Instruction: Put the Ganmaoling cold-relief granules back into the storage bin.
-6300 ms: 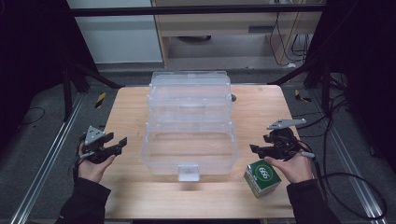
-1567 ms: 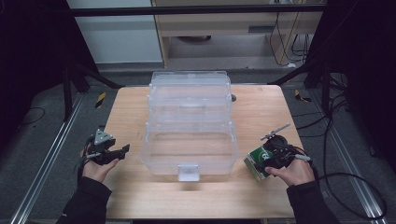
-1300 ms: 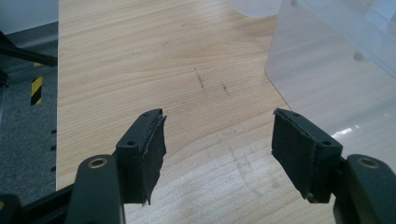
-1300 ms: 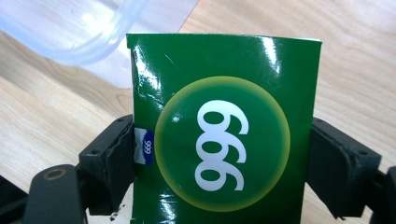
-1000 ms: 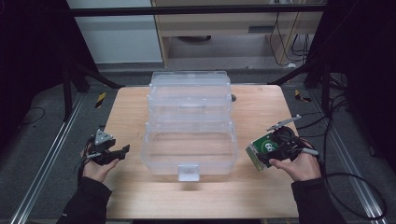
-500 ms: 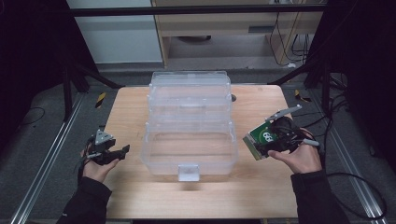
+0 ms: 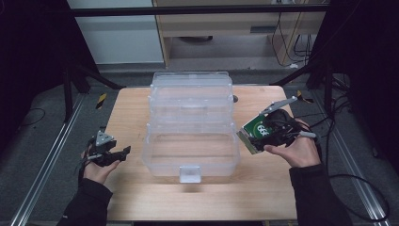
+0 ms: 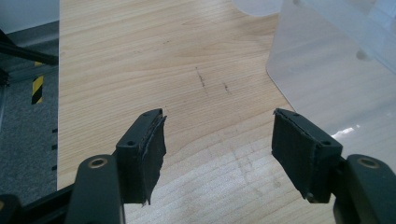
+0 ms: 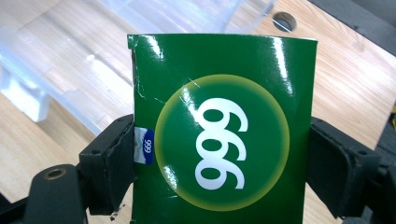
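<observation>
A clear plastic storage box (image 7: pixel 190 122) stands in the middle of the wooden table (image 7: pixel 131 108), its front tray open with a white latch (image 7: pixel 190 173). My right gripper (image 7: pixel 268 134) is shut on a green box marked 999 (image 7: pixel 256 131), held in the air just right of the clear box; in the right gripper view the green box (image 9: pixel 219 135) sits clamped between both pads (image 9: pixel 114 163). My left gripper (image 7: pixel 110 153) rests open near the table's left edge, its fingers (image 8: pixel 144 149) spread over bare wood, the clear box's corner (image 8: pixel 327 70) ahead to the right.
A round cable hole (image 7: pixel 235 99) lies in the table right of the clear box. Metal rails (image 7: pixel 47 165) run along both sides of the table. A cabinet (image 7: pixel 226 28) and cables (image 7: pixel 291 33) stand behind it.
My right gripper picked the green box off the table's front right and has carried it up and left, close to the clear box. The left gripper has stayed put.
</observation>
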`<state>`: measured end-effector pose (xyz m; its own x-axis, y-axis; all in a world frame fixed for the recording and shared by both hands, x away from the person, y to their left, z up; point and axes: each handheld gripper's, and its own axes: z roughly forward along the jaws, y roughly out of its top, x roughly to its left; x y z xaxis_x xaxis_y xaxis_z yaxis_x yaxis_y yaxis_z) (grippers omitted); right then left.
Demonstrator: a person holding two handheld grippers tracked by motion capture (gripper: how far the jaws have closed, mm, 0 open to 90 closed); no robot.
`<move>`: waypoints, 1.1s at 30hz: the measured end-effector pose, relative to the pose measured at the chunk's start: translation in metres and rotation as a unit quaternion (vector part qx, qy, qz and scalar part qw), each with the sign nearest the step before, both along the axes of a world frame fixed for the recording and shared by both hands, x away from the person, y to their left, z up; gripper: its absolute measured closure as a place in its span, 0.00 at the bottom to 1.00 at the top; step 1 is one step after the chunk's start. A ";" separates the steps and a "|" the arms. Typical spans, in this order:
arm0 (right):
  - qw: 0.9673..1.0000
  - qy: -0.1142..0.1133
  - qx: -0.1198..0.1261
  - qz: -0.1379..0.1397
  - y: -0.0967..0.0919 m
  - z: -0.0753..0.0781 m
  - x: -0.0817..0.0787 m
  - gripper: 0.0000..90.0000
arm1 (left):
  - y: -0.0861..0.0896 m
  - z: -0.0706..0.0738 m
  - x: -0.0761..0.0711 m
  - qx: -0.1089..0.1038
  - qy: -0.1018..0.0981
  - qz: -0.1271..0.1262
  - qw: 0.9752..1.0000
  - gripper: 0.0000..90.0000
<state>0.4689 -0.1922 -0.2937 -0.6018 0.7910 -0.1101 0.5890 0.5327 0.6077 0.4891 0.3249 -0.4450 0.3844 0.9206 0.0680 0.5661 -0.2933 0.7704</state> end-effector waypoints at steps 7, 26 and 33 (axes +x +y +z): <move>0.999 0.000 -0.001 0.047 0.014 0.005 0.006 0.21 | 0.000 0.000 0.000 0.000 0.000 0.000 1.000 0.38; 0.983 0.031 -0.011 0.182 0.049 0.011 0.032 0.21 | 0.001 0.000 0.001 -0.003 0.001 0.000 1.000 0.38; 0.974 0.038 -0.023 0.224 0.061 0.010 0.036 0.21 | 0.001 0.000 0.001 -0.004 0.001 0.000 1.000 0.38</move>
<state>0.5054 -0.1309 -0.2840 -0.8927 0.4434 -0.0808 0.3343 0.7716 0.5411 0.4899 0.3260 -0.4452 0.3839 0.9214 0.0600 0.5673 -0.2866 0.7720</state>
